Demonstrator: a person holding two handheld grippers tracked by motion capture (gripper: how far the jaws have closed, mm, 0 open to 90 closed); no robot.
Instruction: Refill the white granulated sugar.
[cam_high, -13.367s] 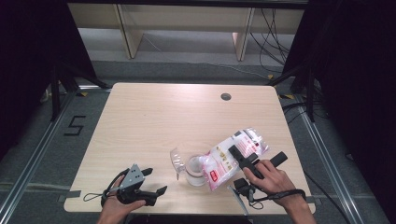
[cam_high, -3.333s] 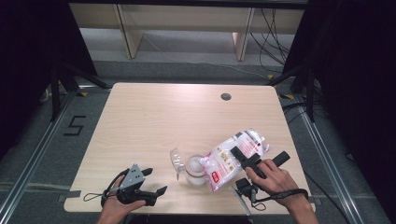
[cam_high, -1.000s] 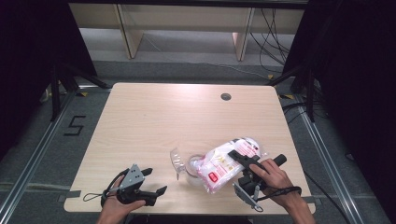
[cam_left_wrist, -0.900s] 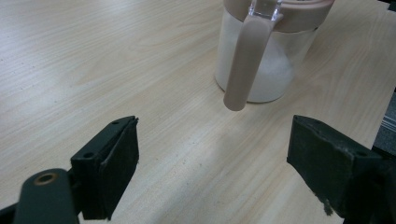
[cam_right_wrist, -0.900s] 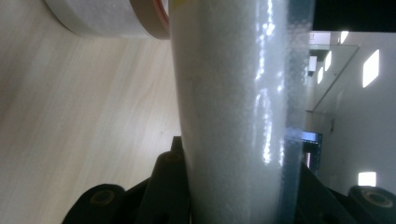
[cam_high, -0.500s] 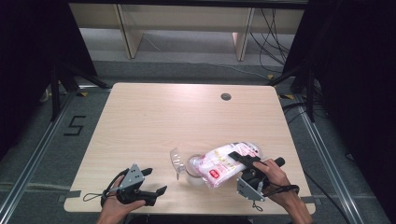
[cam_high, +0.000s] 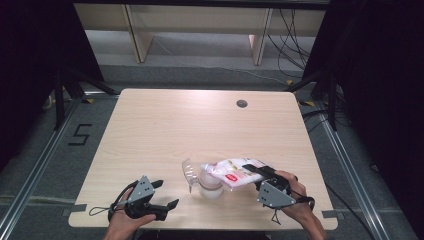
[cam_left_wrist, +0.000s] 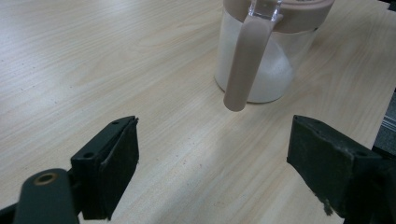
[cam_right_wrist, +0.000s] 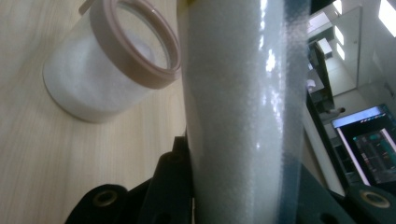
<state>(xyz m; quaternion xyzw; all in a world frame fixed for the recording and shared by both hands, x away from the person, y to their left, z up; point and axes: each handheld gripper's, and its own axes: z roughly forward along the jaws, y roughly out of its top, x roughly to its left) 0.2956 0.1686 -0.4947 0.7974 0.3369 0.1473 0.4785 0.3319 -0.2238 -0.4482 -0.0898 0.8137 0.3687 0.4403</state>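
A clear jar (cam_high: 210, 185) with a pink rim and white powder inside stands near the table's front edge; its clear lid (cam_high: 189, 171) hangs open to the left on a pink hinge strap (cam_left_wrist: 246, 60). My right gripper (cam_high: 260, 176) is shut on a white and pink bag (cam_high: 234, 172), tipped almost level with its mouth over the jar (cam_right_wrist: 109, 65). The bag (cam_right_wrist: 243, 107) runs up between that gripper's jaws. My left gripper (cam_high: 167, 195) rests open on the table at the front left, with the jar (cam_left_wrist: 268, 60) ahead of its fingers (cam_left_wrist: 114, 170).
The light wooden table (cam_high: 200, 130) has a round grommet hole (cam_high: 242, 103) at the back right. Dark curtains, shelving and cables lie beyond the far edge. The floor to the left bears a marked number (cam_high: 80, 134).
My right hand has rolled the bag from a steep tilt to nearly level over the jar. The left gripper has stayed still.
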